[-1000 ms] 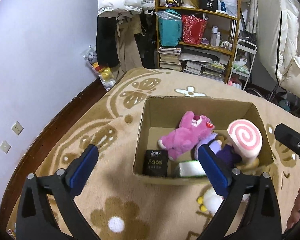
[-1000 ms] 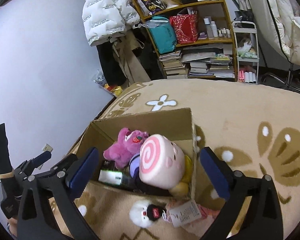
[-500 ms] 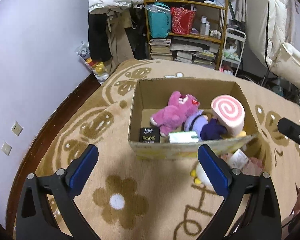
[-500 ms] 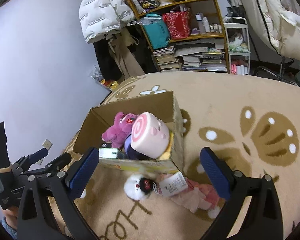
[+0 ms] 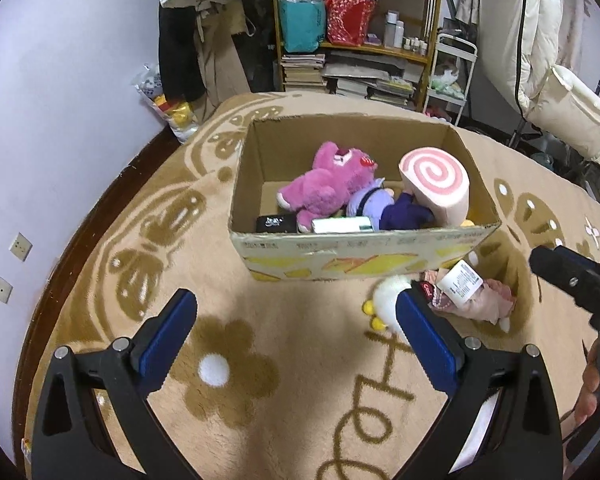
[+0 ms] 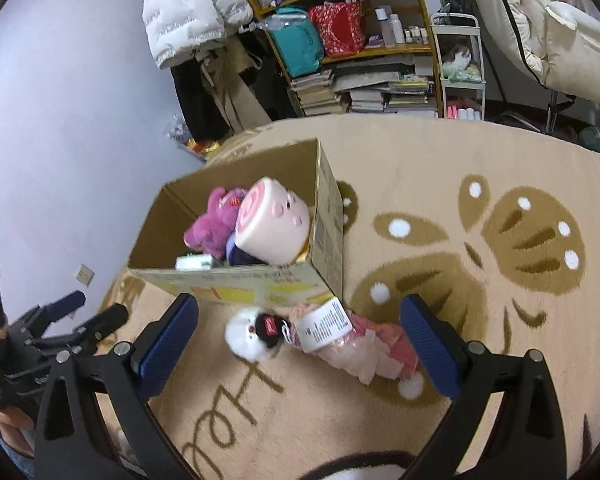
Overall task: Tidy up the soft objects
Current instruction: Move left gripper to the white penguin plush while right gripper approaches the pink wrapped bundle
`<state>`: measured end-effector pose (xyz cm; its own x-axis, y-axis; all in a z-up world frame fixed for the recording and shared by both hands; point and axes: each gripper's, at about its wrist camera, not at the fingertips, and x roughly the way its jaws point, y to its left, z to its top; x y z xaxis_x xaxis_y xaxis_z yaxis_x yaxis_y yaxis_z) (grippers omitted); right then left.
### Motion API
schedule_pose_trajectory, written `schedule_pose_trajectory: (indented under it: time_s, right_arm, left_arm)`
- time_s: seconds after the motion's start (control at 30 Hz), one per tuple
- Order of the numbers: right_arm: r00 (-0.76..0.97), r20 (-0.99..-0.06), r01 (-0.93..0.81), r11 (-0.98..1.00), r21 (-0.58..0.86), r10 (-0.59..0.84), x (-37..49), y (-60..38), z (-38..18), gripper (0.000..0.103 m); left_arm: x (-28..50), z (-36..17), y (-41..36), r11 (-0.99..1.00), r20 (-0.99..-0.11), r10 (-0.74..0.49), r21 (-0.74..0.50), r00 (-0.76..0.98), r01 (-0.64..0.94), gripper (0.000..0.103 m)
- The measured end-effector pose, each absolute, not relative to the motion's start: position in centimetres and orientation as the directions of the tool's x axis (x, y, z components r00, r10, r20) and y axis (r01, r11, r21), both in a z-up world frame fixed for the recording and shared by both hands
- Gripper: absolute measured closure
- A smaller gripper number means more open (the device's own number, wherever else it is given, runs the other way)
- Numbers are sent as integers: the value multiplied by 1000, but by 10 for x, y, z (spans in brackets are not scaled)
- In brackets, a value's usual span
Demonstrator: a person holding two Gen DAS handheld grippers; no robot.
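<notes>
An open cardboard box (image 5: 356, 256) (image 6: 240, 280) stands on the beige rug. It holds a pink plush bear (image 5: 324, 186) (image 6: 214, 224), a pink swirl roll plush (image 5: 436, 184) (image 6: 272, 224) and a purple doll (image 5: 384, 208). A white and pink plush doll with a paper tag (image 6: 320, 336) (image 5: 460, 292) lies on the rug just in front of the box. My left gripper (image 5: 296, 332) is open and empty, above the rug in front of the box. My right gripper (image 6: 300, 340) is open, with its fingers to either side of the tagged doll, above it.
A wooden shelf (image 5: 356, 32) with books, bags and bottles stands behind the box. Coats (image 6: 196, 12) hang by the wall. A white rack (image 5: 452, 72) and white bedding (image 5: 552, 60) are at the right. The rug's edge meets dark floor (image 5: 72, 248) at the left.
Both grippers have pulled back and away from the box, so it looks smaller and farther. The tagged doll on the rug has come fully into view between the right fingers.
</notes>
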<state>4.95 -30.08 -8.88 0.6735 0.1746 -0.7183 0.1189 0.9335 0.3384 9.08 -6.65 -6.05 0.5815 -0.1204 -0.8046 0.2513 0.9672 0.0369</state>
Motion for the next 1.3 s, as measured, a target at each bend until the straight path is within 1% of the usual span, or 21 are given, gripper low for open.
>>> schedule_pose_trajectory:
  time_s: [0.27,0.47,0.83,0.97,1.3]
  right_arm:
    - [622,-760,124,935,333,188,54,-299,-110,0]
    - [563,-806,179,925,334,182,57,-303,-130,0]
    - [467,-863,208,924,320,193,68,-303,-157,0]
    - [460,-867,205,927,314,192,73,-306,-161,0]
    - [449,-864,231,905,358,228,86,-324,-172,0]
  left_arm:
    - [98,-75,-68,968,-829,-127,16,545,250,4]
    - [106,-88,-74,969,-844,-128,7,521,248,4]
    - [113,-112,-98,949,-872,-153,0,464,314,4]
    - [116,-119,-108,935,-878,-161,11,451,356,4]
    - [125,-138,-134,904,-892,-218,-33,395,426,4]
